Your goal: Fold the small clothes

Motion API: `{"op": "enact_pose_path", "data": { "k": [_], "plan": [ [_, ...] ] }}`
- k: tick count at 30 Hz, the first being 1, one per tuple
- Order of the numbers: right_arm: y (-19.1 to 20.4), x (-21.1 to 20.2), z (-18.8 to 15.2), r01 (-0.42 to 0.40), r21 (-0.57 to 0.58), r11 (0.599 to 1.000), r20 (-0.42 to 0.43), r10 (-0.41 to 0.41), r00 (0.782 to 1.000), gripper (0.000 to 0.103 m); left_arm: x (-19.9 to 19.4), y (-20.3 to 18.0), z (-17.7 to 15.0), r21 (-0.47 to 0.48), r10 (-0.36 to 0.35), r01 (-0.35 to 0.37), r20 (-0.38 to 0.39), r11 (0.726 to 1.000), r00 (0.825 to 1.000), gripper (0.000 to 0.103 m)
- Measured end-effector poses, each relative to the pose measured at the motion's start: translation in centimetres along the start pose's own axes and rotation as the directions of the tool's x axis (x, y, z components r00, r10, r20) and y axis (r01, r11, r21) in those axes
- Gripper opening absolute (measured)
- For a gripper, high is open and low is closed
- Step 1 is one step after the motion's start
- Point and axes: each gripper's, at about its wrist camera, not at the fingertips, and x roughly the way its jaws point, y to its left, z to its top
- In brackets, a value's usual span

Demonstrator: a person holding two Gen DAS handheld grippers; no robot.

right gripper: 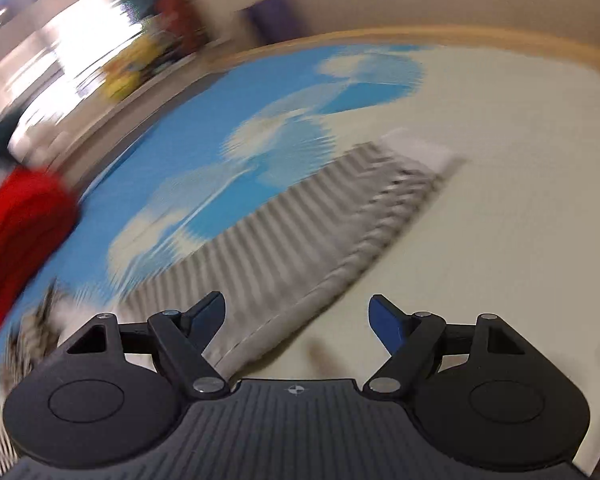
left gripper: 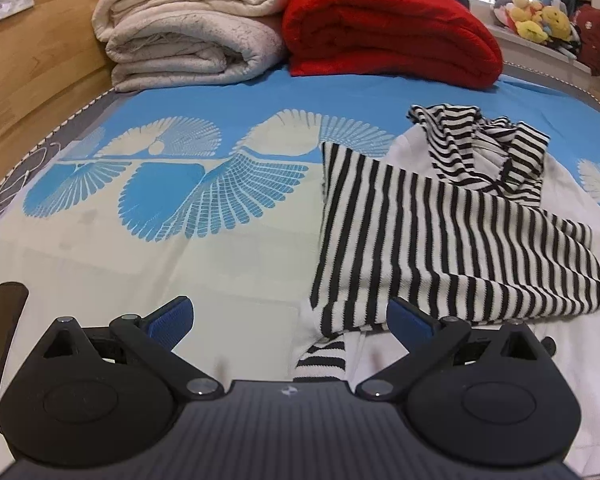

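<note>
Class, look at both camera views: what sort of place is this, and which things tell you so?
Most likely a bedroom: a bed sheet spread under the work, folded blankets stacked by a wooden headboard, and soft toys on a ledge.

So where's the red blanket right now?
In the left wrist view the red blanket lies folded at the bed's far end, right of the cream blanket.

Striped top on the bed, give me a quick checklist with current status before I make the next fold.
1. Left gripper open, nothing held: ok.
2. Right gripper open, nothing held: ok.
3. Striped top lying flat: not ok, collar end bunched.
4. Bedspread bare beside the top: ok.
5. Red blanket apart from the top: ok.
6. Right wrist view sharp enough to aim: not ok, blurred.
</note>
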Motion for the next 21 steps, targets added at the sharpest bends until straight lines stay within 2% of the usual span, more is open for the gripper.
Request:
{"op": "enact_pose_path", "data": {
  "k": [2, 4, 10, 11, 14, 15, 16, 17, 18, 19, 20, 21],
  "plan": [
    [-2.8, 0.8, 2.0, 0.011, 0.148, 0.989, 0.0, -0.011, 1.0, 0.08, 0.6, -0.1, 0.1, -0.008, 0.009, -0.009, -0.017, 1.0, 1.0, 0.103],
    [-4.8, 2.1, 3.6, 0.008, 0.228, 0.974, -0.011, -0.006, 1.0, 0.081, 1.2, -0.2, 0.2, -0.015, 0.008, -0.008, -0.038, 1.0, 0.999, 0.103],
    [-6.2, 8.6, 5.1, -0.028, 0.188, 0.982, -0.111, 0.05, 0.993, 0.08, 2.4, -0.7, 0.5, -0.023, 0.03, -0.032, -0.056, 0.999, 0.998, 0.103],
    [-6.0, 9.5, 5.2, -0.034, 0.184, 0.982, -0.105, 0.054, 0.993, 0.081, 2.5, -0.6, 0.6, -0.027, 0.035, -0.037, -0.059, 0.999, 0.998, 0.103],
    [-5.5, 10.8, 5.8, -0.052, 0.151, 0.987, -0.009, 0.054, 0.999, 0.082, 3.2, -0.2, 1.1, -0.05, 0.053, -0.056, -0.067, 0.997, 0.996, 0.103],
    [-5.4, 11.3, 6.1, -0.046, 0.143, 0.989, 0.018, 0.044, 0.999, 0.072, 3.3, 0.1, 1.3, -0.06, 0.06, -0.064, -0.069, 0.996, 0.996, 0.103],
    [-5.3, 11.7, 6.4, -0.031, 0.141, 0.99, 0.029, 0.027, 0.999, 0.022, 3.5, 0.4, 1.5, -0.07, 0.068, -0.072, -0.071, 0.995, 0.995, 0.103],
    [-5.2, 12.4, 6.8, -0.003, 0.144, 0.989, 0.0, 0.004, 1.0, 0.007, 3.6, 0.7, 1.8, -0.078, 0.076, -0.081, -0.072, 0.994, 0.995, 0.103],
    [-4.8, 12.7, 7.0, 0.005, 0.152, 0.988, -0.007, -0.004, 1.0, 0.003, 3.7, 1.1, 2.0, -0.087, 0.085, -0.091, -0.069, 0.992, 0.994, 0.103],
    [-3.8, 12.5, 7.1, 0.016, 0.11, 0.994, 0.024, -0.018, 1.0, 0.003, 3.7, 1.4, 2.3, -0.094, 0.096, -0.101, -0.064, 0.99, 0.993, 0.103],
    [-1.7, 11.7, 7.0, 0.042, 0.023, 0.999, 0.072, -0.044, 0.996, 0.003, 3.7, 1.7, 2.7, -0.101, 0.108, -0.113, -0.057, 0.988, 0.993, 0.103],
    [0.5, 10.8, 6.8, 0.042, -0.059, 0.997, 0.112, -0.035, 0.993, 0.003, 3.6, 2.1, 2.9, -0.105, 0.116, -0.121, -0.053, 0.987, 0.992, 0.103]
  ]
}}
